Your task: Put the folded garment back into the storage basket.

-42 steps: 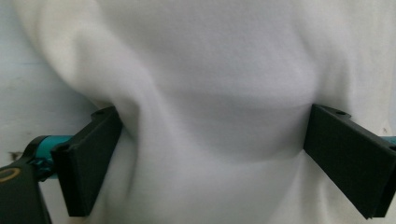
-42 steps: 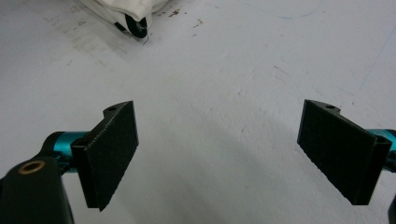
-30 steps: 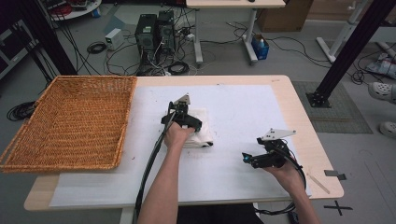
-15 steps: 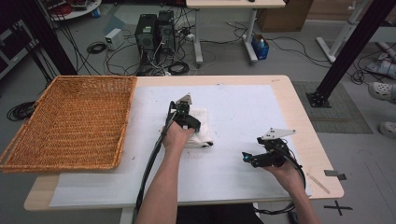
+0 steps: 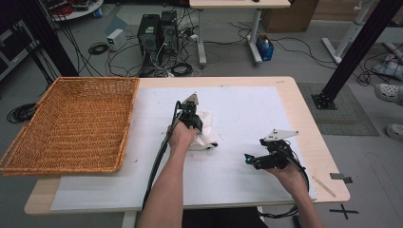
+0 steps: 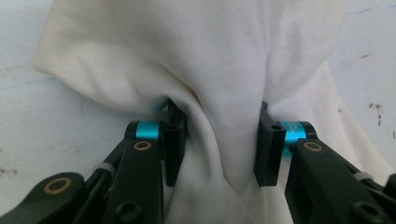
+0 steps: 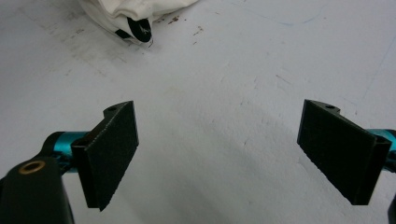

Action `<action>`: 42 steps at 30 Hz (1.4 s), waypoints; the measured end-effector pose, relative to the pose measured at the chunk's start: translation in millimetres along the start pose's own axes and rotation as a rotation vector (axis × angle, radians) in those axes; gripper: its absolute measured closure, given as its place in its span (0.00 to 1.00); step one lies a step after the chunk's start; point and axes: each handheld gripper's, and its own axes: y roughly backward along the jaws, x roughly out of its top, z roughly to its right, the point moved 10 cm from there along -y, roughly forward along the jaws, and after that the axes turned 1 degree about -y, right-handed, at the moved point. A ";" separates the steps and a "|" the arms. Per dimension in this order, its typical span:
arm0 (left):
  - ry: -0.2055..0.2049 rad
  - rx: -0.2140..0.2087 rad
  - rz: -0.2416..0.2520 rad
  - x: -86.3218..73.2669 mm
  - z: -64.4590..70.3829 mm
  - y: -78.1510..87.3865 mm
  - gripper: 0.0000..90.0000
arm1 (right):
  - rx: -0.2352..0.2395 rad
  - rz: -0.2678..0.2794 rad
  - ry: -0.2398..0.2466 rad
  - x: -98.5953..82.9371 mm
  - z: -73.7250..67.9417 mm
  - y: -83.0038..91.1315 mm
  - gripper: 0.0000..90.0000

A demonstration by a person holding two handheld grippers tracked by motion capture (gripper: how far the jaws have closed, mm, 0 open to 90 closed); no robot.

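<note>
Left gripper [image 6: 218, 144] pinches white cloth [image 6: 205, 70] — right gripper [image 7: 224, 154] gapes wide.

We see a soft, matt white cloth [image 6: 219, 60], a rough woven wicker basket [image 5: 71, 123], and a pale wooden tabletop [image 5: 304, 109] under scuffed white paper [image 5: 247, 109].

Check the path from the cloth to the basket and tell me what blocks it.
Nothing visible blocks it. The left gripper pinches a fold of the white cloth on the table. The basket sits to its left, with bare white table cover between them. The right gripper rests open on the other side.
</note>
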 end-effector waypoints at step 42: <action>0.078 -0.121 0.108 32.7 -71.4 165.2 0.72 | 0.005 -0.055 -0.001 -7.3 4.1 -4.2 0.14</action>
